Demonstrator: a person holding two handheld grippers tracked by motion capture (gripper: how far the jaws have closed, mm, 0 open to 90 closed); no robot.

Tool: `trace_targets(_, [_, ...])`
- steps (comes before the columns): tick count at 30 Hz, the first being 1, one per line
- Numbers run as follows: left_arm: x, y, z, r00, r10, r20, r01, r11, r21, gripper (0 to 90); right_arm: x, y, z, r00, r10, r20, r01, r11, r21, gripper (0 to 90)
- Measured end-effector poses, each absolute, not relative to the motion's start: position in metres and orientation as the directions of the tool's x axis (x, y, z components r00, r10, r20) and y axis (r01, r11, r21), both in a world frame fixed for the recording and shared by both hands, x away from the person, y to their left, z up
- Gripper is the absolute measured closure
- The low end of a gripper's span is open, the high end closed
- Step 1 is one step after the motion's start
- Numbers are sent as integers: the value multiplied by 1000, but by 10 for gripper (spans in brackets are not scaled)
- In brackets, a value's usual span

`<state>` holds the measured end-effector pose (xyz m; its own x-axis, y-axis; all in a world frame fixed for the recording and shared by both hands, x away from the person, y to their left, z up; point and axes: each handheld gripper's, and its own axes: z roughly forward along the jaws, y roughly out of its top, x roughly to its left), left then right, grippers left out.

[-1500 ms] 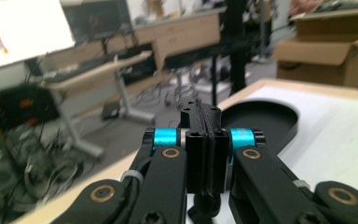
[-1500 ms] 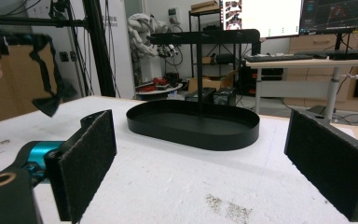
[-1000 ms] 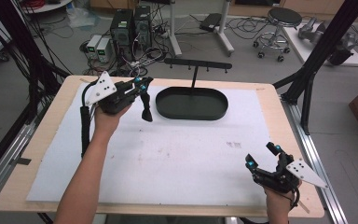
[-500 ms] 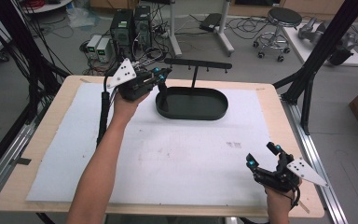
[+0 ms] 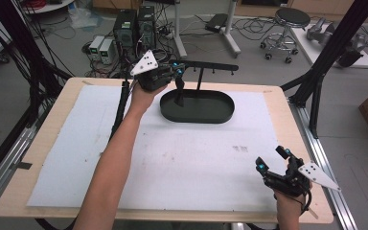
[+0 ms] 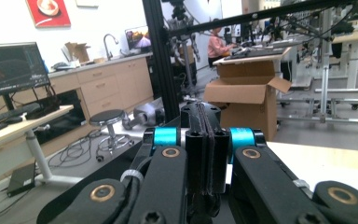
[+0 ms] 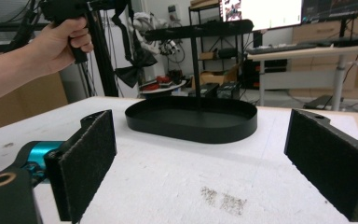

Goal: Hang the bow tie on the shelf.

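Even, bright indoor light from overhead fills all 3 views, with no hard glare. In the high view the white table cover reads slightly washed out, and shadows under the black oval tray are soft and short. All frames are soft and low in detail. In the left gripper view the near pads are blurred. In the right gripper view the monitor is overexposed.

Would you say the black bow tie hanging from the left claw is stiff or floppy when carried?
The black bow tie probably flops: it dangles limply below the left claw. It seems light, held by one pinched strap. It could swing near the black oval tray stand.
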<state>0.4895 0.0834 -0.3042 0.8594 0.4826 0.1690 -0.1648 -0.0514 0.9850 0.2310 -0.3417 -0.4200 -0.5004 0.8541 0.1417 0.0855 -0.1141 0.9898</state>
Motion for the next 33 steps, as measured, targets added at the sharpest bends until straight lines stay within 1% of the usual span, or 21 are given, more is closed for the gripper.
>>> trace_targets(6, [503,84,-306,856,489,164,-152,-64,986,887,233,-340,-421,-515,844,150,107,-111,988,80])
trace_targets(13, [517,89,-309,850,502,162,-148,-68,987,887,235,-340,-421,-520,842,140,104,-101,989,80])
trace_targets(19, [528,95,-316,839,524,145,-123,-78,989,886,235,-340,-421,-522,842,139,102,-100,990,80])
trace_targets(25, [532,101,-318,818,556,149,-127,-79,989,886,235,-337,-421,-525,840,138,108,-95,990,80])
trace_targets(33, [533,112,-323,789,593,164,-121,-111,986,886,235,-336,-421,-529,838,133,108,-89,990,80])
